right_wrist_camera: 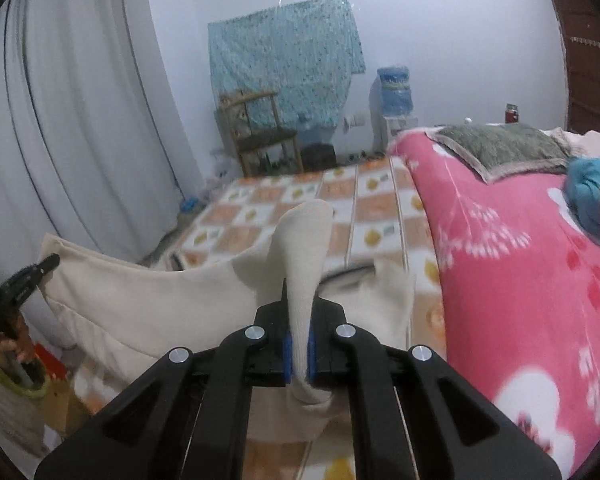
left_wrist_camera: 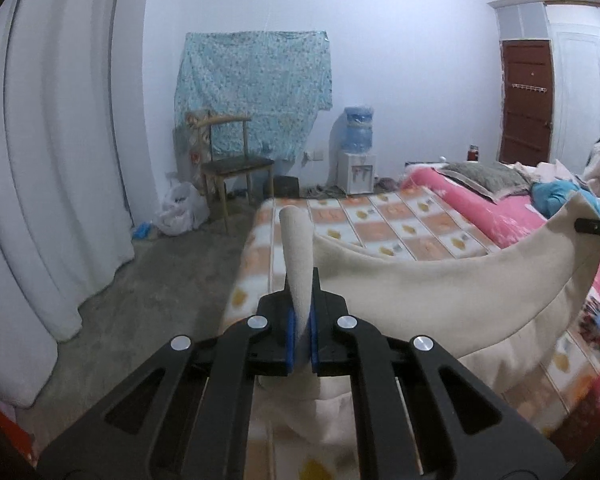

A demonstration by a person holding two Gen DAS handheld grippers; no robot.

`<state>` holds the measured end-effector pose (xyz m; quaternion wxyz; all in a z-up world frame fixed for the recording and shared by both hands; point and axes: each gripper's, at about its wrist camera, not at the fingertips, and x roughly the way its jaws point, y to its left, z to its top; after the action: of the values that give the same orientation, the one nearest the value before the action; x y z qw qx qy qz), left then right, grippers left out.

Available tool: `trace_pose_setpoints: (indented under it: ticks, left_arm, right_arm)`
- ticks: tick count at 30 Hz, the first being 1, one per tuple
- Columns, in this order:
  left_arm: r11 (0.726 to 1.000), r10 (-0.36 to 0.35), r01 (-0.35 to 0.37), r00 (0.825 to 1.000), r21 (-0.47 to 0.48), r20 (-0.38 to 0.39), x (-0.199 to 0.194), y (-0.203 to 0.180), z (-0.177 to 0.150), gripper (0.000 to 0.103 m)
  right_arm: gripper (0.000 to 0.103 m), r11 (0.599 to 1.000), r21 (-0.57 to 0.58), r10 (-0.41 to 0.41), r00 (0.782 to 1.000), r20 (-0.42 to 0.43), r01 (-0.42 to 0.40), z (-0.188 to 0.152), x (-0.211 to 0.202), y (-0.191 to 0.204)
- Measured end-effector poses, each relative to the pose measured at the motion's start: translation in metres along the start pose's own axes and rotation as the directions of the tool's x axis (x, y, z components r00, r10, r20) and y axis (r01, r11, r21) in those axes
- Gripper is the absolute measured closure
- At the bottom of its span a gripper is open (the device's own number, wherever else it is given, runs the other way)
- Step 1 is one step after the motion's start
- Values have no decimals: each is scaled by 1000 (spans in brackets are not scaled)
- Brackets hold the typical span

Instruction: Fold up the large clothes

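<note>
Both hand-held grippers, left and right, pinch the cream garment at mid-frame, slung above the bed. Keeping that top edge taut and level should help when lowering.

The garment hangs stretched above the bed, one edge pinched in the left tool and the other in the right tool, sagging between them. The quilt lies on the bed's right part, with a pillow on its far end. Beyond the foot of the bed, a chair stands against the far wall under a hung cloth; a water dispenser stands right of the chair. A curtain hangs along the left, and a door is at far right.
</note>
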<state>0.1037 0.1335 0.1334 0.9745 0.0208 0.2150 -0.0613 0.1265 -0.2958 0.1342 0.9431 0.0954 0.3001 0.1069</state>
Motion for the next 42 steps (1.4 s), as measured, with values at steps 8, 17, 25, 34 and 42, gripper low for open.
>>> trace_pose_setpoints:
  ticks: [8, 17, 25, 34, 42]
  left_arm:
    - [997, -32, 12, 958, -71, -285, 161, 21, -2, 94]
    - [981, -19, -52, 933, -187, -360, 181, 57, -34, 78]
    - [947, -263, 176, 905, -267, -335, 112, 26, -46, 58]
    - [965, -79, -43, 894, -259, -441, 110, 21, -104, 47]
    - [988, -15, -39, 939, -150, -345, 27, -26, -103, 11]
  right_arm:
    - [97, 995, 100, 4, 993, -119, 8, 20, 129, -48]
    - [78, 976, 103, -170, 963, -208, 194, -13, 160, -74]
    - [74, 999, -34, -35, 977, -208, 29, -46, 95, -28]
    - [62, 979, 186, -22, 948, -318, 85, -110, 88, -49]
    - [28, 988, 96, -98, 972, -213, 121, -124, 20, 6]
